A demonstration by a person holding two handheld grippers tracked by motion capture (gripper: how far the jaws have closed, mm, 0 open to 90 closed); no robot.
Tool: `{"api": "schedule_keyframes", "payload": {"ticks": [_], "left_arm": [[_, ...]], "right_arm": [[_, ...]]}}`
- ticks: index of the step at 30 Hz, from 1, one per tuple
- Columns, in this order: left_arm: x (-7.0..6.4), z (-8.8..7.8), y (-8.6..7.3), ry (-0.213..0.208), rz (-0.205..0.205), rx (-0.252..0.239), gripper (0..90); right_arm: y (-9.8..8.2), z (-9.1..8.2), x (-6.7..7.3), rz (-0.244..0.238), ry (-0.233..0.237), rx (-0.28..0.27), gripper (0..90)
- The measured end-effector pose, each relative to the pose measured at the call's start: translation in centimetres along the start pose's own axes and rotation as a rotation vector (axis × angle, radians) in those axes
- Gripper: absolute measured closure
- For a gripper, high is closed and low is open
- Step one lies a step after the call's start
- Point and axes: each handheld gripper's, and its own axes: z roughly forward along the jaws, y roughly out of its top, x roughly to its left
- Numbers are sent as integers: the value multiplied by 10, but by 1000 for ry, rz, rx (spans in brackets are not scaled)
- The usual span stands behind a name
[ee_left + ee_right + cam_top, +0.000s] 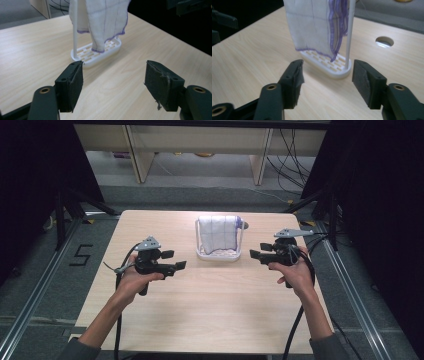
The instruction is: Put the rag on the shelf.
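- White checked cloth with a purple hem (218, 234) hangs upright over your white plastic slotted rack (218, 254), at the far middle of the pale wood-grain table (210, 310); the rack's long axis runs left-right. Your left gripper (176, 260) and right gripper (255, 251) flank it, apart; grey floor beyond.
- Left gripper view: jaws wide, empty.
- Right gripper view: jaws wide, empty; a round cable hole (384, 41) in the tabletop.

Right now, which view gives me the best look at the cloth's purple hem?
The right gripper view: the cloth hangs close ahead, its purple hem in folds above the white rack. The left gripper view shows the hem more thinly along the bottom edge. The high view shows the whole draped cloth, with the hem too small to read.
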Motion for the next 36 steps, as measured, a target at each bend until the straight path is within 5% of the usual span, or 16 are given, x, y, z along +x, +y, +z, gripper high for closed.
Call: {"api": "schedule_keyframes", "payload": {"ticks": [5, 6, 7, 8, 9, 10, 11, 18, 19, 21, 22, 23, 28, 36], "left_arm": [[-3, 3, -8, 11, 11, 25, 290], [-3, 4, -9, 4, 12, 24, 287], [-4, 5, -11, 5, 8, 26, 284], [-4, 7, -12, -2, 10, 27, 282], [-6, 7, -13, 2, 11, 36, 281], [-6, 8, -15, -7, 19, 36, 278], [-8, 9, -17, -5, 23, 41, 275], [-14, 7, -28, -18, 38, 65, 257], [-15, 7, -30, -21, 45, 60, 257], [-18, 6, -33, -17, 42, 59, 254], [-19, 5, -34, -22, 47, 59, 253], [-20, 5, -35, -21, 48, 63, 252], [-27, 1, -46, -20, 58, 73, 247], [-34, 0, -68, -17, 74, 81, 246]], "right_arm": [[-8, 1, 4, 58, 10, -6, 383], [-9, 0, 2, 14, -13, -11, 377], [-10, 0, 6, 63, 4, -9, 374], [-11, -2, 5, 25, -3, -8, 369], [-12, -2, 9, 64, 12, -9, 361], [-13, -2, 8, 34, 5, -20, 355], [-13, -3, 11, 63, 2, -8, 349], [-26, 5, 22, 52, 33, 22, 324], [-28, 7, 21, 17, 24, 19, 324], [-30, 9, 26, 50, 50, 30, 324], [-31, 9, 24, 10, 36, 27, 323], [-32, 11, 27, 43, 47, 32, 323], [-40, 12, 34, 49, 49, 59, 322], [-57, 16, 49, 2, 70, 78, 317]]}}
